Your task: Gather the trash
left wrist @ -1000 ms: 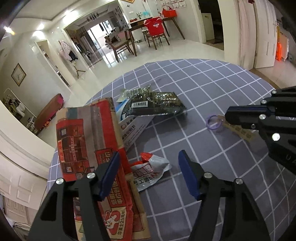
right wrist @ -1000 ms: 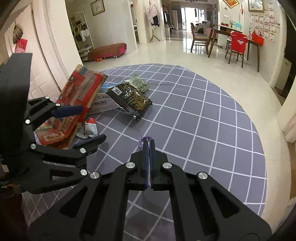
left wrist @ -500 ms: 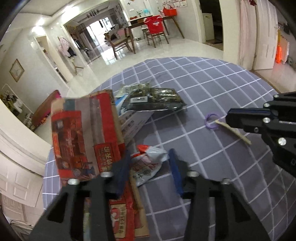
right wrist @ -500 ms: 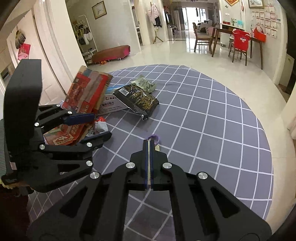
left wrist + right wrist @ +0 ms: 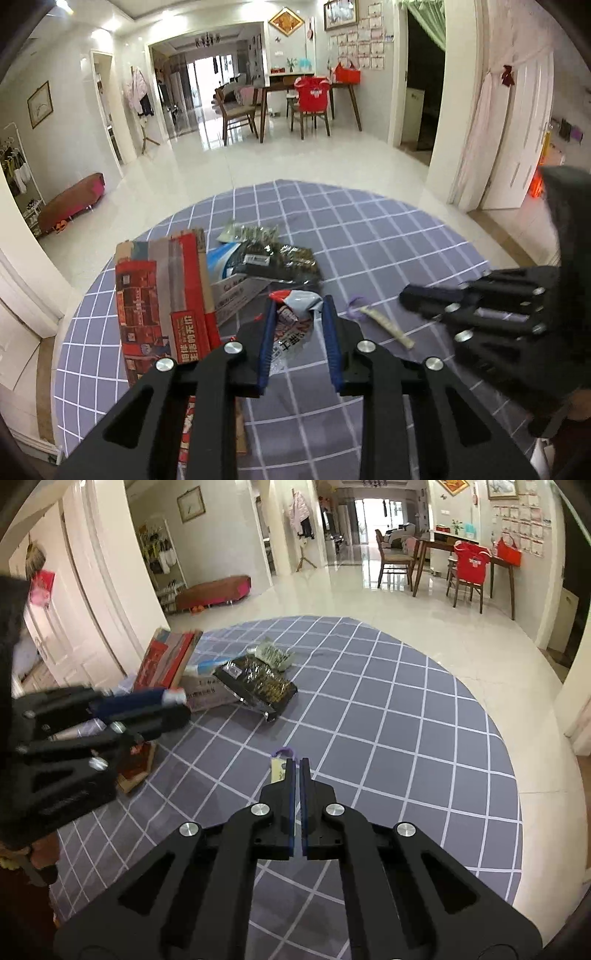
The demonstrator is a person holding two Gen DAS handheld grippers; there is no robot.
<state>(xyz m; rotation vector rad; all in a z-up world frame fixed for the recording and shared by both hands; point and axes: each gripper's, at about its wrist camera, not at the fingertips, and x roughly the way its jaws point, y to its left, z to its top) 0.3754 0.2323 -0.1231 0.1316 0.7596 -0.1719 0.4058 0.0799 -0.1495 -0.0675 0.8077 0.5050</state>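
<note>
Closing your left gripper fingers on the silver wrapper, you kept the right gripper shut empty, tag lying just beside.

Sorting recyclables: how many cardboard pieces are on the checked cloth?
2. A red printed cardboard box lies flattened at the cloth's left edge; a plain brown carton sits beside it, under the dark snack bag. More may be hidden beneath.
</note>
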